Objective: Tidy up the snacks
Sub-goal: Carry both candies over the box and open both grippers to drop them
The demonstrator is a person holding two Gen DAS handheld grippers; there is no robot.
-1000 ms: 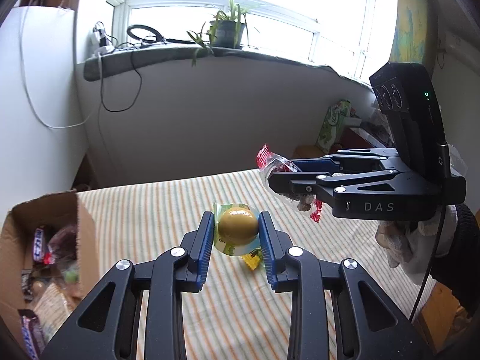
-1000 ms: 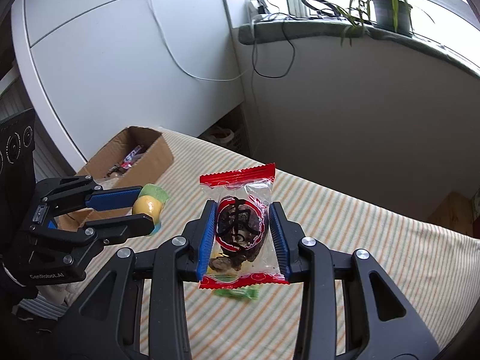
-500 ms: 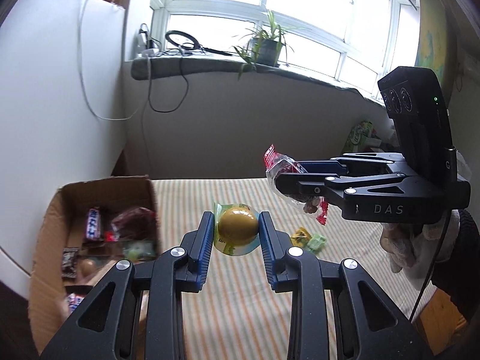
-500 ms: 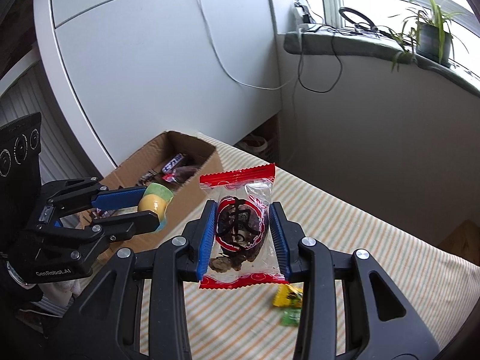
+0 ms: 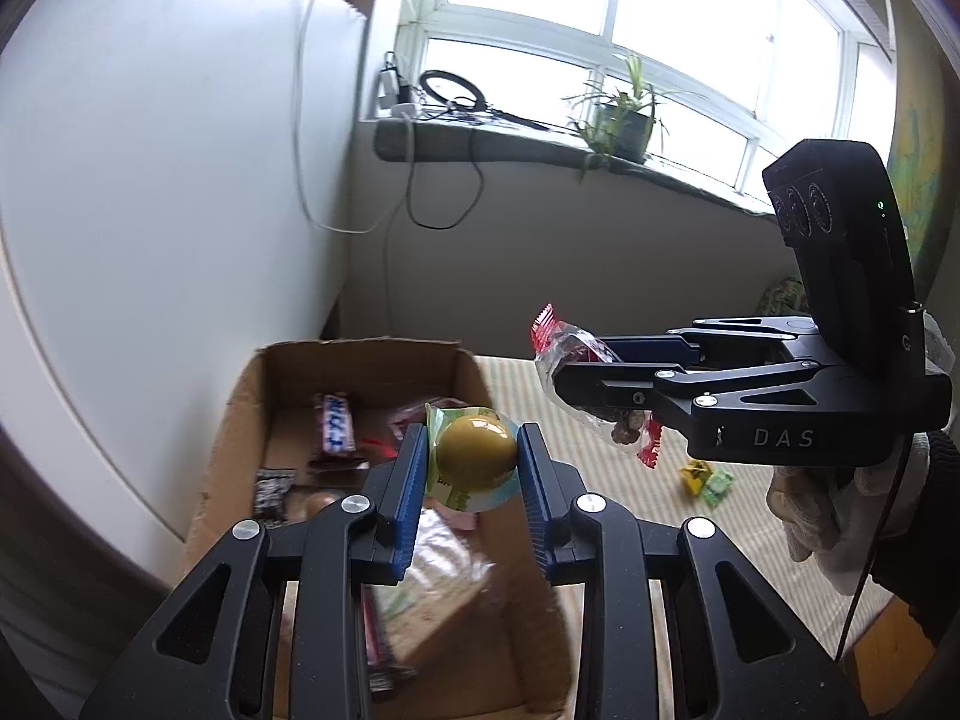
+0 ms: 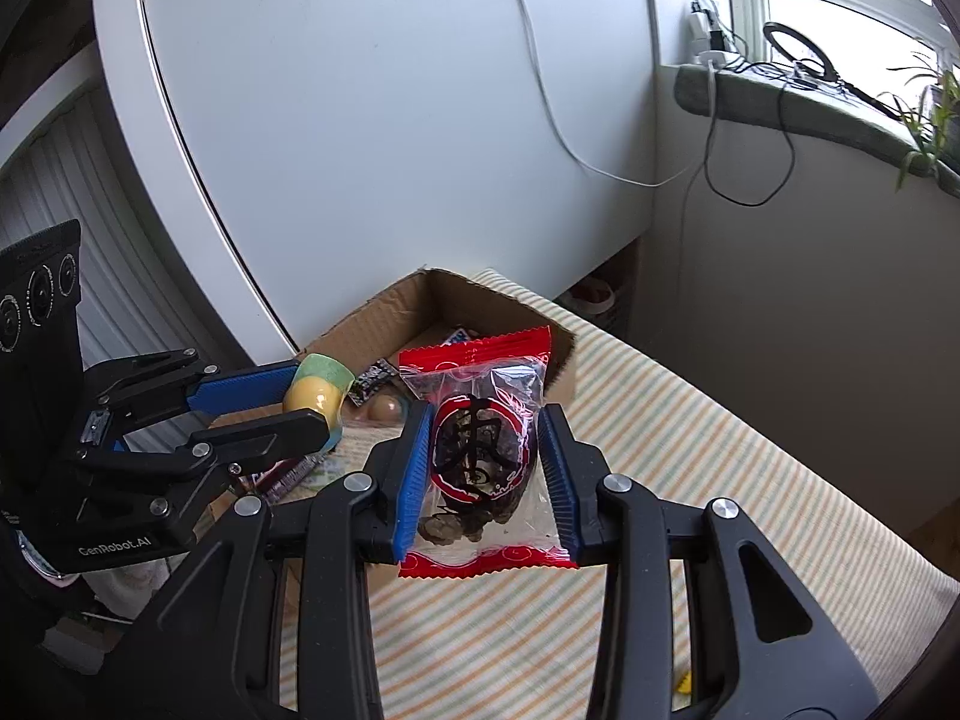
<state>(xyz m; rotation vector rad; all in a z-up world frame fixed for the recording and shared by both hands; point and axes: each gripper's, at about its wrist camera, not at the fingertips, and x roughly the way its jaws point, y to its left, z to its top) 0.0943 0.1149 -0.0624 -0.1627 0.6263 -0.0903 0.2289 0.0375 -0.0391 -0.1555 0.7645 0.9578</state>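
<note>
Both tongs grip snacks: left (image 5: 474,468) a round yellow-green ball (image 5: 475,455), right (image 6: 485,474) a red-edged clear packet (image 6: 480,450).

The supporting surface is a table covered by a striped cloth (image 5: 606,480) in pale green, orange and white. A brown cardboard box (image 5: 240,420), open at the top, rests directly on it at the far left corner. Well apart, toward the right, a small yellow wrapped sweet (image 5: 694,474) and a green one (image 5: 718,488) lie touching on the cloth.
</note>
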